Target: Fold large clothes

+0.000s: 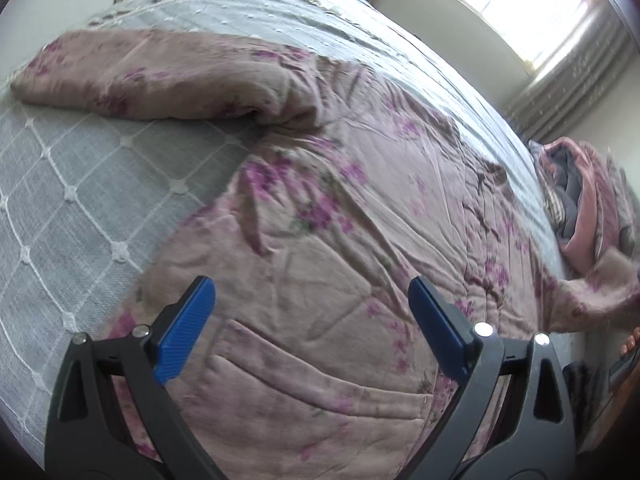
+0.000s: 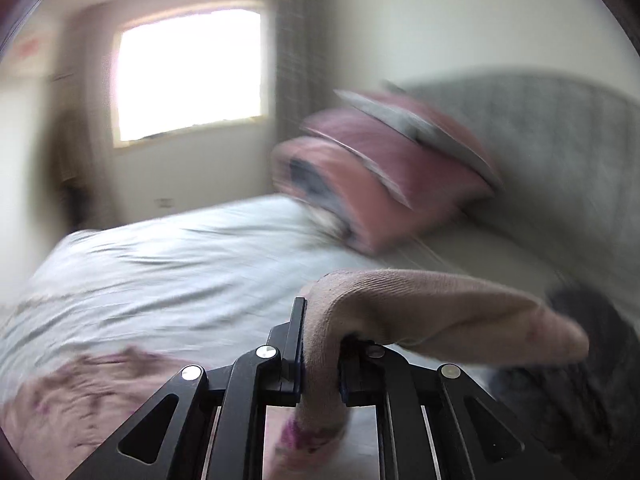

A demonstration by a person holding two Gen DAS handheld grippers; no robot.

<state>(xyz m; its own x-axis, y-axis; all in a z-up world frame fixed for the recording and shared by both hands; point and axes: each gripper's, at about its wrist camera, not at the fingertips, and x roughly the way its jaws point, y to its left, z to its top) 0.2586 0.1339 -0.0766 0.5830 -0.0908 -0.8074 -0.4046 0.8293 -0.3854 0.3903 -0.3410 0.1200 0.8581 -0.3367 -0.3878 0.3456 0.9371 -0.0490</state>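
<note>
Left gripper: your left gripper [image 1: 312, 312] hung spread wide over the garment, blue pads [image 1: 184, 332] well apart and nothing between them.

Right gripper: your right gripper [image 2: 320, 356] was clamped tight on a ribbed pink cuff [image 2: 420, 304], the fabric pinched between the jaws and bulging out above and to the side of them.

Cuff: it looked like a sleeve end of the same floral garment; below the jaws a strip with purple print trailed down. The right wrist view was badly smeared, so the join to the body could not be made out.

Garment: the big pink floral garment [image 1: 340, 208] lay spread flat on the bed, front panel directly under your left gripper, creased all over.

Far sleeve: one sleeve [image 1: 132, 76] stretched out across the bed, away from the garment's body, lying flat.

Bed: the grey diamond-stitched bedspread [image 1: 60, 200] showed bare beside the garment's body and under the far sleeve.

Bedding pile: a heap of pink and grey folded bedding [image 2: 384, 168] sat on the bed beyond the garment, against the grey padded headboard [image 2: 552, 140].

Window: a bright window [image 2: 188, 72] stood on the wall past the bed, curtain [image 2: 296, 48] just beside it.
</note>
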